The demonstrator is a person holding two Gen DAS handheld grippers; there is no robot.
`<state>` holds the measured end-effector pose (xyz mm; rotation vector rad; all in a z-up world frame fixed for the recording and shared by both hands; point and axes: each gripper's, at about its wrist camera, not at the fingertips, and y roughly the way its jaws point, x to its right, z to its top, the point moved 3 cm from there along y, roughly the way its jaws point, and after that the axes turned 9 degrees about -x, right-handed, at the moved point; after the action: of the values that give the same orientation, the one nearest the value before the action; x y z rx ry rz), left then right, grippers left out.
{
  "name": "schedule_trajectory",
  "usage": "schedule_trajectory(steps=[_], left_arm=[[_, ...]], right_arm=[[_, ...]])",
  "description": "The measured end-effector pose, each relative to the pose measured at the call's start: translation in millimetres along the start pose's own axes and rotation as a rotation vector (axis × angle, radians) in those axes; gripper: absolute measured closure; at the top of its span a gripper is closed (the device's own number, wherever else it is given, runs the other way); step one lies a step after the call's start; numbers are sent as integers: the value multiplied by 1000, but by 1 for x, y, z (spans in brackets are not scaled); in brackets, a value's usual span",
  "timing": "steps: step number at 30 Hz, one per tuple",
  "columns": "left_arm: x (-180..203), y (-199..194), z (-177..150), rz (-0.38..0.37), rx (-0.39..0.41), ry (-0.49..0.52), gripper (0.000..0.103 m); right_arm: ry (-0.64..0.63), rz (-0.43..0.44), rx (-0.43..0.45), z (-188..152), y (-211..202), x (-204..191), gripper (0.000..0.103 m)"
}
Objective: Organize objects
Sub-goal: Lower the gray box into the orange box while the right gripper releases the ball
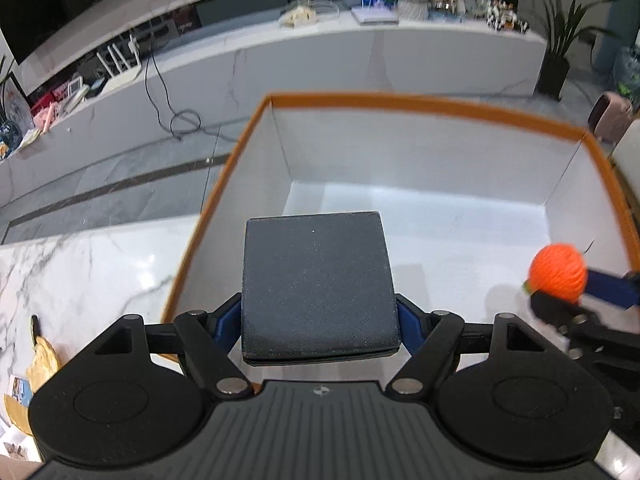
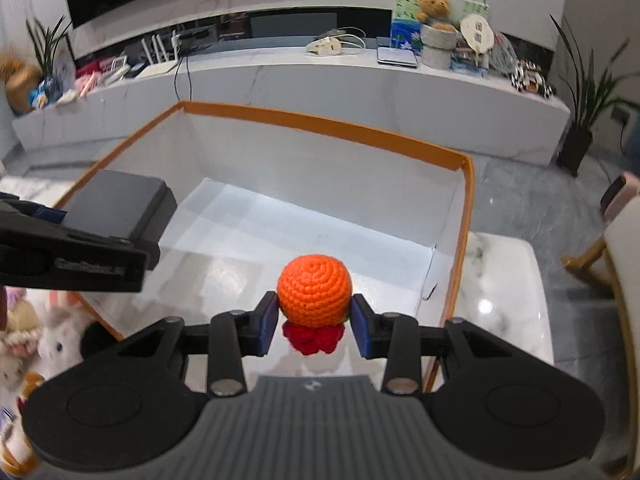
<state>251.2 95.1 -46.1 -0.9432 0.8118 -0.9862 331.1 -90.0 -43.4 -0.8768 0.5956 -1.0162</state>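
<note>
i have the dark case [image 1: 318, 284] clamped in my left gripper [image 1: 319, 322] and the crochet orange [image 2: 314, 291] clenched in my right gripper [image 2: 313, 322], both hanging over the empty orange-rimmed box [image 1: 420, 100], so nothing is stowed yet (both drops are left, i judge). only the right view shows the plush toys [image 2: 56, 338] waiting beside the box; only the left shows the marble table [image 1: 80, 276] on that side.

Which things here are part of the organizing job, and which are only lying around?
Job:
- dark case, held by left gripper
- orange ball, held by right gripper
- box

Lying around:
- plush toys beside the box
- teddy bear on the far counter
- plant
</note>
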Motion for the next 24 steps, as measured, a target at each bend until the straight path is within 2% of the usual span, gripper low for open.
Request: schedule_trajectory(steps=[2, 5, 7, 9, 13, 18, 24], left_arm=[[-1, 5, -3, -2, -21, 1, 14], [2, 7, -8, 39, -31, 35, 14], [7, 11, -12, 63, -70, 73, 14], [8, 12, -14, 58, -105, 61, 15], [9, 15, -23, -8, -188, 31, 15], [7, 15, -43, -94, -253, -29, 15], [14, 8, -56, -84, -269, 6, 15]], right_arm=[[-38, -18, 2, -2, 2, -2, 62], [-108, -35, 30, -6, 2, -6, 62], [-112, -26, 18, -6, 2, -3, 62], [-133, -35, -5, -7, 3, 0, 62], [-166, -50, -38, -8, 2, 0, 62], [-239, -65, -70, -14, 1, 0, 62], [-297, -65, -128, -20, -4, -2, 62]])
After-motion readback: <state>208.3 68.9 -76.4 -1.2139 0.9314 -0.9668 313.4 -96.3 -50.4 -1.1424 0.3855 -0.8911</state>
